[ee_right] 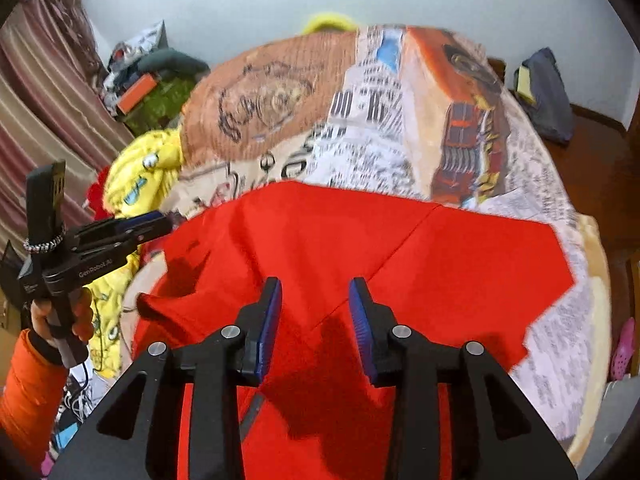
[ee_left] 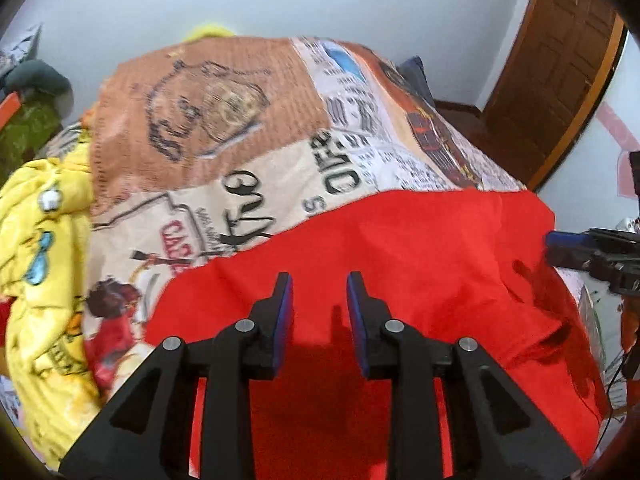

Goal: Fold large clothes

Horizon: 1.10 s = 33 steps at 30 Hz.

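Observation:
A large red garment [ee_left: 400, 264] lies spread on the near part of a bed with a printed cover [ee_left: 224, 152]. In the right wrist view the red garment [ee_right: 360, 248] shows a diagonal fold line and one side folded in. My left gripper [ee_left: 320, 292] is open and empty just above the red cloth. It also shows in the right wrist view [ee_right: 160, 224] at the garment's left edge. My right gripper [ee_right: 316, 296] is open and empty above the garment's middle. It also shows in the left wrist view [ee_left: 560, 244] at the right edge.
A yellow printed garment [ee_left: 44, 264] is heaped on the bed's left side. Green and dark items [ee_right: 160, 84] pile by the striped curtain [ee_right: 44, 92]. A dark bag [ee_right: 548, 88] sits on the floor at the back right. A wooden door [ee_left: 560, 60] stands beyond the bed.

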Each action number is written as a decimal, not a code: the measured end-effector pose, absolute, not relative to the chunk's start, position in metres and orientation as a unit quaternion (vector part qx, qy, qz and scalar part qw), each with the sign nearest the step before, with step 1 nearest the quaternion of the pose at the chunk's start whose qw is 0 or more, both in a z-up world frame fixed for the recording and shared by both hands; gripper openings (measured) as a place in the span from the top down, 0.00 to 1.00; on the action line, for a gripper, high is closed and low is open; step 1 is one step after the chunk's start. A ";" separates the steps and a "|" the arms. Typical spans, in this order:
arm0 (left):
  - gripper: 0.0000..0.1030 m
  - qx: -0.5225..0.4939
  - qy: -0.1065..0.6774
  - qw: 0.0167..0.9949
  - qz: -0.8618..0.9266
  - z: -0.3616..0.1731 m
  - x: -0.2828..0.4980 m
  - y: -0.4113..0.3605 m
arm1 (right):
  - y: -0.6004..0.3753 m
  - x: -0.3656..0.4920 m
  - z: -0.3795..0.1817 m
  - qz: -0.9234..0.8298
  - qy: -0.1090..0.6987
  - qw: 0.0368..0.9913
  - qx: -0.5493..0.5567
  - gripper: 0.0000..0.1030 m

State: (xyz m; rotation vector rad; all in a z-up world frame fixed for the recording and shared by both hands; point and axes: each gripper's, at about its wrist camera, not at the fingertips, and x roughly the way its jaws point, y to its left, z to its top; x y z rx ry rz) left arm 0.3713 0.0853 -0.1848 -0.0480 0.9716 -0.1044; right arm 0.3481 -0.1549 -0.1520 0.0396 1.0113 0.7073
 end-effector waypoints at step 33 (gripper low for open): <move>0.17 -0.050 0.500 0.864 0.020 -0.238 0.257 0.120 | -0.241 0.290 -0.211 0.194 0.531 0.823 -0.066 0.37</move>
